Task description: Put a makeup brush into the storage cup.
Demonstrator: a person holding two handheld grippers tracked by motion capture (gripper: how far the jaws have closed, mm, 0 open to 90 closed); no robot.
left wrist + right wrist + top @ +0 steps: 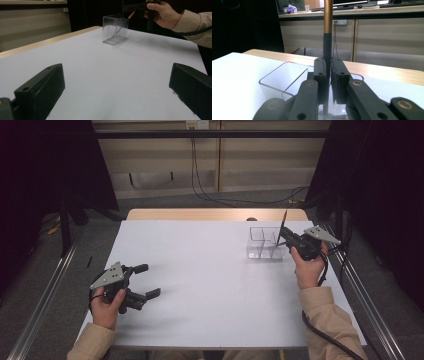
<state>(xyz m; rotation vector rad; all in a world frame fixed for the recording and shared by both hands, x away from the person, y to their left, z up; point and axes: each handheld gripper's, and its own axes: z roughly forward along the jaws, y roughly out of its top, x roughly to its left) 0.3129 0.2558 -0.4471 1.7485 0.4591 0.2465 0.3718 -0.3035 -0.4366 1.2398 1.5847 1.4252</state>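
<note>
A: From above, where's the pencil (283, 224)?

B: Near the tabletop's far right corner, pinched in the right gripper (286, 239), standing almost upright over the clear box (261, 243). The left gripper (146, 281) sits by the near left edge, jaws spread, holding nothing

A: And the left gripper view?

B: Its jaws stand wide over bare tabletop; the box (114, 30) and pencil (131, 15) are well apart, far ahead

A: The right gripper view?

B: Jaws pressed on the pencil (327, 30), long axis vertical, tip pointing down into the box (284, 80) just below
</note>
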